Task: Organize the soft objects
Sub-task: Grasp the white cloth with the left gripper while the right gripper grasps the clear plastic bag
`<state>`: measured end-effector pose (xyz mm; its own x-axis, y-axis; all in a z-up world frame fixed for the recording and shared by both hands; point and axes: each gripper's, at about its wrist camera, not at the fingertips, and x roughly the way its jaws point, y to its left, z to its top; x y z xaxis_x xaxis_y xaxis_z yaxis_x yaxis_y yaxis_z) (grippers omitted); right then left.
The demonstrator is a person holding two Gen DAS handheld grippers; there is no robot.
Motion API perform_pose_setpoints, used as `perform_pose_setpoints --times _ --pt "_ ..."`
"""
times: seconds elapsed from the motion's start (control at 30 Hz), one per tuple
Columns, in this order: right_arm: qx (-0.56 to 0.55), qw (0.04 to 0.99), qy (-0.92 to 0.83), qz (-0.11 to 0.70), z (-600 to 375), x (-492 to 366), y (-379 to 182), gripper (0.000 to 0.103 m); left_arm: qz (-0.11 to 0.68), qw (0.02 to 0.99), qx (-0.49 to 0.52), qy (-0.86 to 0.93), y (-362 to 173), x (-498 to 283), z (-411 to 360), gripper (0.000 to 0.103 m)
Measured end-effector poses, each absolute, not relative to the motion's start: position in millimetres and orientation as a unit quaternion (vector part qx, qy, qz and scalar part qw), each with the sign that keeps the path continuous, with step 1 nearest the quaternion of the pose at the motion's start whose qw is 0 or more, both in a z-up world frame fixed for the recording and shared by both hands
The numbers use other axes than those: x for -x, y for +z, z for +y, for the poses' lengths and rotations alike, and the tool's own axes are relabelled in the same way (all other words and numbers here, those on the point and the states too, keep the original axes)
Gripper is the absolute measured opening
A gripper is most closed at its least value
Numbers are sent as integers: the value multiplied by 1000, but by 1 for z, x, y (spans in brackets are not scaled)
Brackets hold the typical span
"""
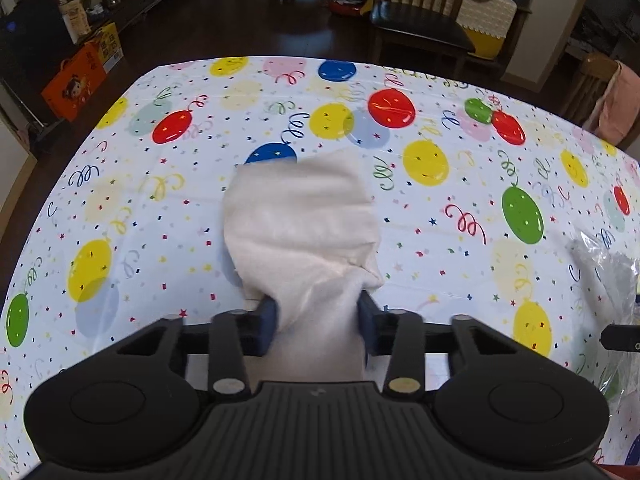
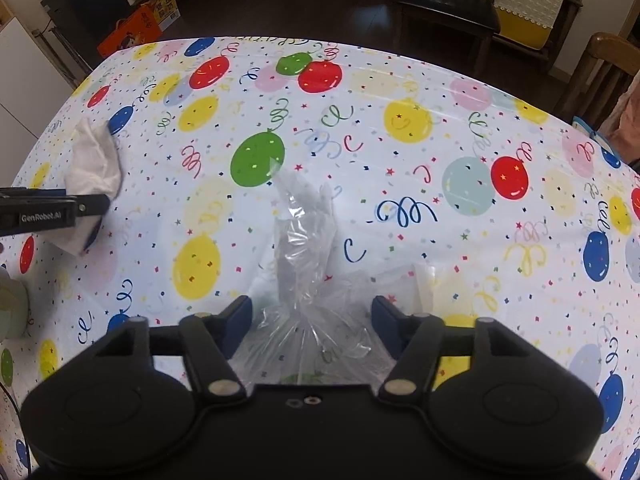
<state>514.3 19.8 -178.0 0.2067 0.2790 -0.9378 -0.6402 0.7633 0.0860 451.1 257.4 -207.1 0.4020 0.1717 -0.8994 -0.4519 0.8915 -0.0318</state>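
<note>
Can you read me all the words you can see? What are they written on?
"GenRobot.AI": white letters on the side of the black left gripper, seen from the right wrist camera.
Orange cardboard box on the floor beyond the table: cartoon face and printing, too blurred to read.
Yellow cardboard box behind it: large characters, too blurred to read.
White balloon-print tablecloth: only pictures and squiggles, no words.

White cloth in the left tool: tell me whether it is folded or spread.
Bunched, not spread: the white cloth is pinched in the left tool and puffs out in creases.
</note>
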Motion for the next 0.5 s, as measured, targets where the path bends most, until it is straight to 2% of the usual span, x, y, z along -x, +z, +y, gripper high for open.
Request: perform_pose_setpoints --times 0.13,0.3,0.4,0.5 --pt "163 768 297 544 17 -510 -175 48 508 825 151 195 -205 -447 262 20" --pt "159 782 294 527 15 -502 -162 27 496 834 146 193 -196 -444 260 15" --pt "155 796 282 513 9 -500 -150 20 489 839 144 189 -188 -442 257 14" --pt "142 814 268 496 -2 -499 -135 19 481 846 138 186 -177 -440 254 14"
